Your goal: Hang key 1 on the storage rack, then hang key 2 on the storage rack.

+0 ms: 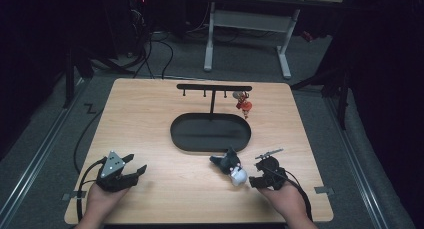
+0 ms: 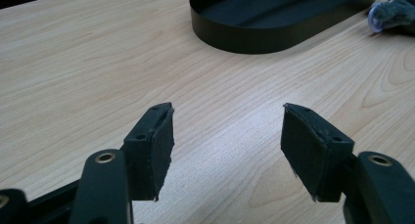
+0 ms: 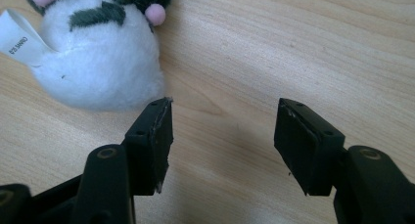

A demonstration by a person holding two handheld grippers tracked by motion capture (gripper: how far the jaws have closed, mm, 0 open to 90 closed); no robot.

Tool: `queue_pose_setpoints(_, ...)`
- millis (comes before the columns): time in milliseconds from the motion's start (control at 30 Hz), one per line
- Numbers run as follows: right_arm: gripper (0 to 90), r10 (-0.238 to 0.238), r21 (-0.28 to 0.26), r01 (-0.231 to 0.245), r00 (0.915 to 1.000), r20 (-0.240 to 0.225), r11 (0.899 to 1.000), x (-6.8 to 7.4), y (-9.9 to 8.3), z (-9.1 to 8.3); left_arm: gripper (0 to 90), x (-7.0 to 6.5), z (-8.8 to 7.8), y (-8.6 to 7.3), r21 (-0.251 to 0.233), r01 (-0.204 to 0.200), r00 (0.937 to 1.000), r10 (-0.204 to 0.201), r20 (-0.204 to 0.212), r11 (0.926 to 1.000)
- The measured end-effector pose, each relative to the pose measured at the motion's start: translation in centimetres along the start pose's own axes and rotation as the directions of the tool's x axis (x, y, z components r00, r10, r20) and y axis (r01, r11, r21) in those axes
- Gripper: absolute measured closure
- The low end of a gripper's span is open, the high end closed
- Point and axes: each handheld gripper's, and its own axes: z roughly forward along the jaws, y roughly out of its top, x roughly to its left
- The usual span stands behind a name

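- Two forearms entering from the bottom edge of the high view, each hand wrapped round one gripper, cut off at the wrist by the frame.
- Left gripper (image 1: pixel 131 172) held low over the near left corner of the wooden table (image 1: pixel 150 119), grey three-cornered plate on top, jaws pointing toward the table's middle; jaws standing well apart, nothing between them, bare wood under the gap in the left gripper view (image 2: pixel 227 136).
- Right gripper (image 1: pixel 256 181) held low near the front right of the table, pointing left toward the plush toy (image 1: pixel 232 168); jaws spread wide, holding nothing, bare wood between the pads in the right gripper view (image 3: pixel 222 136).
- One plush toy, dark grey and white with pink spots, lying on the table just beside the right gripper and in front of the tray; white body (image 3: pixel 98 62) and paper tag (image 3: pixel 22 38) just past the tip of one jaw, whether touching it not to be told; head cut off by the top edge.
- One black oval tray (image 1: pixel 210 144) at the table's centre, near wall seen in the left gripper view (image 2: pixel 244 40).
- One black T-shaped hanger stand (image 1: pixel 214 89) rising from the tray's far side, several small pegs under its bar.
- One small red charm (image 1: pixel 244 106) hanging near the bar's right end; details too small to make out.
- Room beyond the table dark; one white desk frame (image 1: pixel 247 34) on the floor behind.
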Motion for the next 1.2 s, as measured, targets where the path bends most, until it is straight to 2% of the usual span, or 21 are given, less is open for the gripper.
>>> queue_pose_setpoints(33, 36.9, -0.023, 0.024, 0.023, 0.9997, 0.003, 0.999, 0.0, 0.4, -0.1, 37.3, -0.1, 0.1, 0.1, 0.005, -0.007, 1.0, 0.007, 0.003, 1.0)
queue_pose_setpoints(133, 34.9, -0.027, 0.038, 0.027, 0.9996, -0.008, 0.999, 0.2, 0.7, -0.2, 37.2, -0.2, 0.1, 0.1, 0.008, -0.016, 0.9999, 0.016, 0.0, 0.9998)
queue_pose_setpoints(200, 32.2, -0.047, 0.058, 0.048, 0.9987, -0.017, 0.997, 0.5, 1.3, -0.5, 37.2, -0.3, 0.2, 0.0, 0.009, -0.019, 0.9998, 0.019, 0.002, 0.9998)
queue_pose_setpoints(267, 30.5, -0.043, 0.069, 0.045, 0.9986, -0.03, 0.997, 0.7, 1.5, -0.7, 37.1, -0.3, 0.2, -0.1, 0.012, -0.018, 0.9998, 0.018, 0.002, 0.9998)
queue_pose_setpoints(367, 27.9, -0.062, 0.079, 0.064, 0.9974, -0.036, 0.995, 1.0, 1.8, -1.0, 37.0, -0.2, -0.1, -0.1, 0.008, -0.011, 0.9999, 0.011, 0.002, 0.9999)
queue_pose_setpoints(733, 18.5, -0.074, 0.099, 0.082, 0.9937, -0.084, 0.992, 2.6, 2.8, -1.8, 36.8, -0.5, -0.6, -0.1, 0.001, -0.021, 0.9998, 0.021, 0.003, 0.9998)
queue_pose_setpoints(800, 17.4, -0.074, 0.098, 0.082, 0.9935, -0.086, 0.992, 2.8, 2.8, -1.7, 36.8, -0.4, -0.7, 0.0, -0.005, -0.014, 0.9999, 0.014, 0.002, 0.9999)
queue_pose_setpoints(867, 15.7, -0.096, 0.09, 0.105, 0.991, -0.093, 0.99, 3.1, 3.1, -1.6, 36.8, -0.3, -0.6, -0.1, -0.002, -0.012, 0.9999, 0.012, 0.003, 0.9999)
queue_pose_setpoints(1000, 15.3, -0.086, 0.087, 0.095, 0.9912, -0.1, 0.992, 3.3, 3.6, -1.3, 36.7, -0.3, -0.5, -0.1, 0.002, -0.012, 0.9999, 0.012, 0.006, 0.9999)
queue_pose_setpoints(1200, 15.7, -0.099, 0.114, 0.111, 0.9895, -0.106, 0.987, 3.8, 4.2, 0.0, 36.6, -0.3, -0.5, 0.0, -0.001, -0.019, 0.9997, 0.019, 0.014, 0.9998)
